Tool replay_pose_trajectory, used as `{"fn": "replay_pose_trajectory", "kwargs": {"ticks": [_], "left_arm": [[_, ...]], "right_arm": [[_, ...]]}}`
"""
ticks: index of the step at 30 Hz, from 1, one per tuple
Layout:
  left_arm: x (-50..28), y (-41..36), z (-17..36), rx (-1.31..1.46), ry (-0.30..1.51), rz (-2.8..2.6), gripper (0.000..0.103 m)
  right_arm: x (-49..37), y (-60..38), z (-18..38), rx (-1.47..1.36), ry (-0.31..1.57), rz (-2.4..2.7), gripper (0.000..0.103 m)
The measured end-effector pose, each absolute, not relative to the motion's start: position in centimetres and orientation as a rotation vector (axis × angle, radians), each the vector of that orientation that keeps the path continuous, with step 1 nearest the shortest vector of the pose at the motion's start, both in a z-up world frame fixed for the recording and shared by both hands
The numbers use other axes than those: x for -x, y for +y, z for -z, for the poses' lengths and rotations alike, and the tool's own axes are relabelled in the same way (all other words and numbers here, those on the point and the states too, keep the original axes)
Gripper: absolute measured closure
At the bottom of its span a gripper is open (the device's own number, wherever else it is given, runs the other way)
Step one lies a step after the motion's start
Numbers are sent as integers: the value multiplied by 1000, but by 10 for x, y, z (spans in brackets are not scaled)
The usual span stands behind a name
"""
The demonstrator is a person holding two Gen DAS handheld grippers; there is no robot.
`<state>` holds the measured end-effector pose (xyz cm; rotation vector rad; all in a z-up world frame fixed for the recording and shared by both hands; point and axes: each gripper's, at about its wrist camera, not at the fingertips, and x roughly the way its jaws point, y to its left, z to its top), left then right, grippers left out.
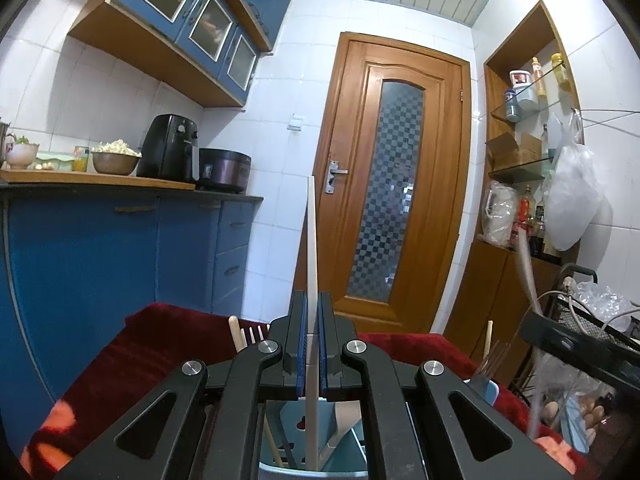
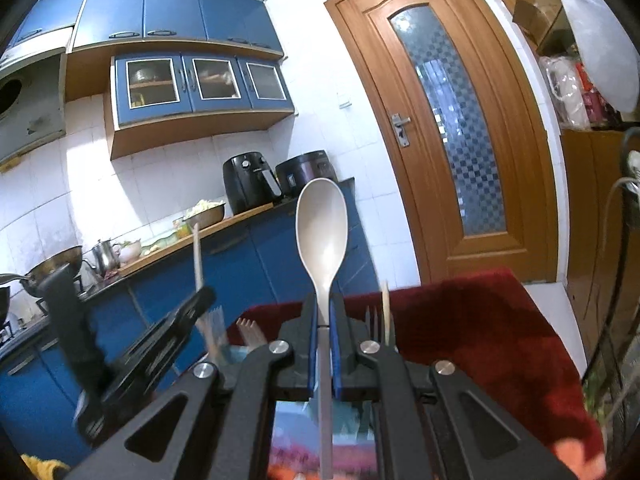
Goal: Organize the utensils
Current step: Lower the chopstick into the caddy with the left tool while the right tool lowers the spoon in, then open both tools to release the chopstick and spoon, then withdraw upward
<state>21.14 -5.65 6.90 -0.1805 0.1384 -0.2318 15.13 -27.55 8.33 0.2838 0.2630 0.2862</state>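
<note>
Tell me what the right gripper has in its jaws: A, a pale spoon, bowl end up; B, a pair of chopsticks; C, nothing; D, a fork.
A: the right gripper is shut on the handle of a pale spoon, whose bowl stands up above the jaws in the right wrist view.

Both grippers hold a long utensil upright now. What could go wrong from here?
1. The left gripper pinches a thin pale stick low down, so the tall free end may swing or slip.
2. Its lower end hangs over a light blue holder already crowded with utensils; it may snag on them.
3. The right gripper clamps the beige spoon by its handle, close to the other tool; the two may collide.
</note>
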Motion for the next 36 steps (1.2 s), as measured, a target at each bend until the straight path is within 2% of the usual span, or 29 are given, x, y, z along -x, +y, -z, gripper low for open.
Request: {"fn": "replay_pose_trajectory", "kwargs": {"ticks": [13, 21, 23, 25, 26, 36], "left_arm": [[-216, -58, -60, 181, 158, 238, 99], [-215, -63, -60, 162, 183, 252, 98], [-213, -66, -61, 149, 189, 245, 92], [-211, -67, -63, 142, 194, 242, 83], [-210, -68, -64, 140, 199, 246, 82], [-188, -61, -72, 122, 257, 245, 81]], "right_arm": [[-176, -260, -62, -186, 230, -243, 95], [-174, -260, -48, -166, 282, -243, 95], [-171, -262, -48, -172, 298, -243, 92], [-168, -266, -49, -189, 304, -247, 77], [-167, -267, -50, -197, 304, -250, 75], [-141, -271, -66, -223, 280, -261, 73]]}}
